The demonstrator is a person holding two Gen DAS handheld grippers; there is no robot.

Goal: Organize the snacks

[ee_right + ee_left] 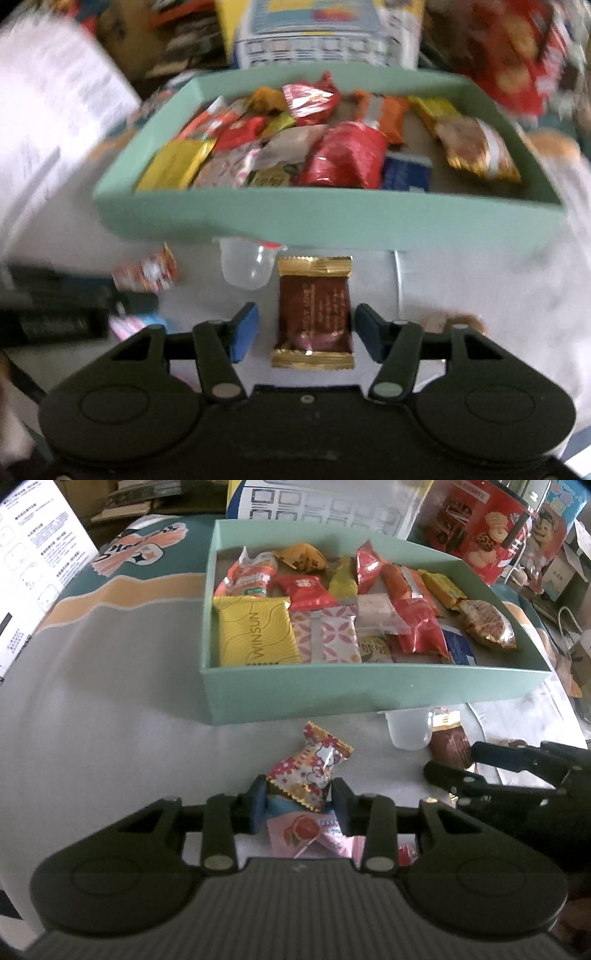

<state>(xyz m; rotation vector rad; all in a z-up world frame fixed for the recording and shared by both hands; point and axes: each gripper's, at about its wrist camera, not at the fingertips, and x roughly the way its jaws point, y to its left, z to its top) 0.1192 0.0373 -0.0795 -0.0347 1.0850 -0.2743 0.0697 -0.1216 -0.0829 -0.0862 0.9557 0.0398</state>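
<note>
Left gripper: black, blue-padded; its jaws are drawn in on a red-and-white patterned candy, whose crinkled, zigzag-edged wrapper is pinched at its lower end between the pads.
Under the left gripper: a glossy pink sachet with a grapefruit print is seen lying on the table.
Right gripper: partly open; its blue pads stand either side of a brown snack packet, a gap being seen on each side, so the packet is not pressed.
Brown snack packet: flat and rectangular, with gold crimped ends; it lies on the table just in front of the box.
Box: shallow, matte mint-green card, rectangular; it is filled with foil and plastic snack wrappers, among them a yellow ribbed packet and a shiny red one.
Cup: small, translucent plastic, tipped against the box's near wall, beside the brown packet.
Table: covered in a smooth pale cloth.
Right wrist view: blurred at the edges.
</note>
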